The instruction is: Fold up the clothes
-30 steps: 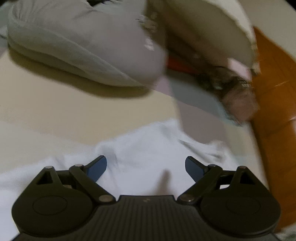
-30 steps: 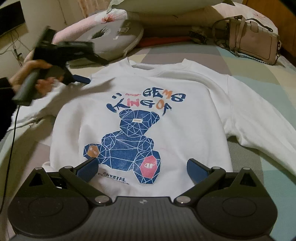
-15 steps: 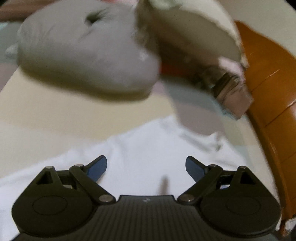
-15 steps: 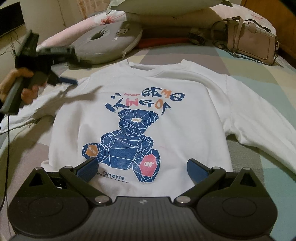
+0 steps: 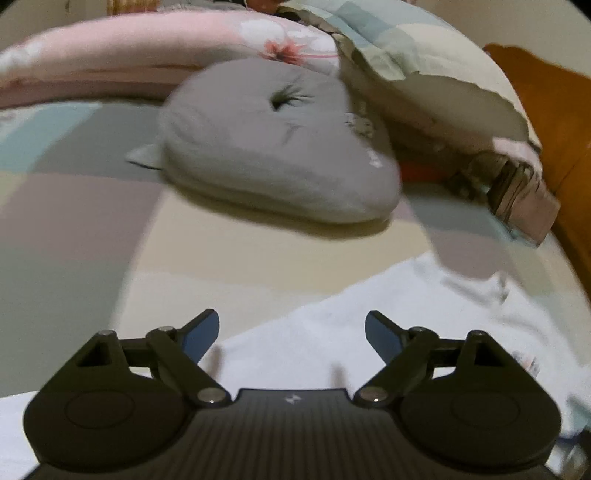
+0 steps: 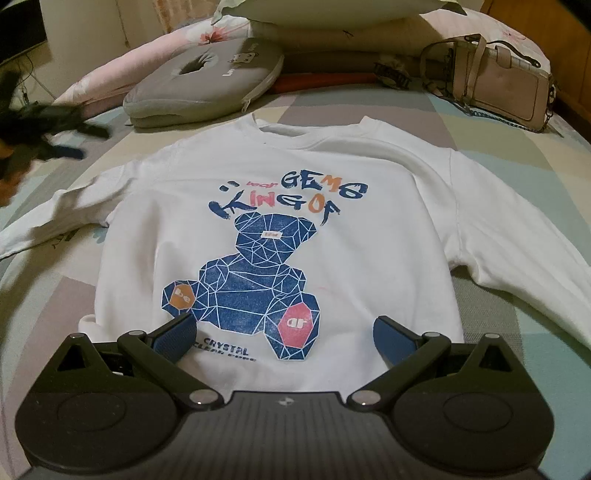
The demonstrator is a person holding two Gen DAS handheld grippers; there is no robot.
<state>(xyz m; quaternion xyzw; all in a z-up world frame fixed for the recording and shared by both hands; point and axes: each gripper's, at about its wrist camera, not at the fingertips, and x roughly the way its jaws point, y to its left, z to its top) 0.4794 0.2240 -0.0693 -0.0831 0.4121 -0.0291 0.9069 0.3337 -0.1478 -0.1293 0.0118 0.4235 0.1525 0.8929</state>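
Bed (image 6: 498, 192): one sweatshirt (image 6: 369, 258), two pillows (image 6: 207, 81)

A bed (image 6: 480, 140) fills the room, its sheet checked in pale green, grey, cream and mauve. At its head lie a grey ring cushion (image 6: 207, 81), a pink flowered pillow (image 5: 155, 51) and a cream pillow (image 6: 332, 11) stacked on others. A pink handbag (image 6: 498, 88) with a chain strap rests near the right edge, beside an orange wooden headboard (image 5: 554, 122). A cream wall (image 6: 85, 26) stands behind, under dim warm light.
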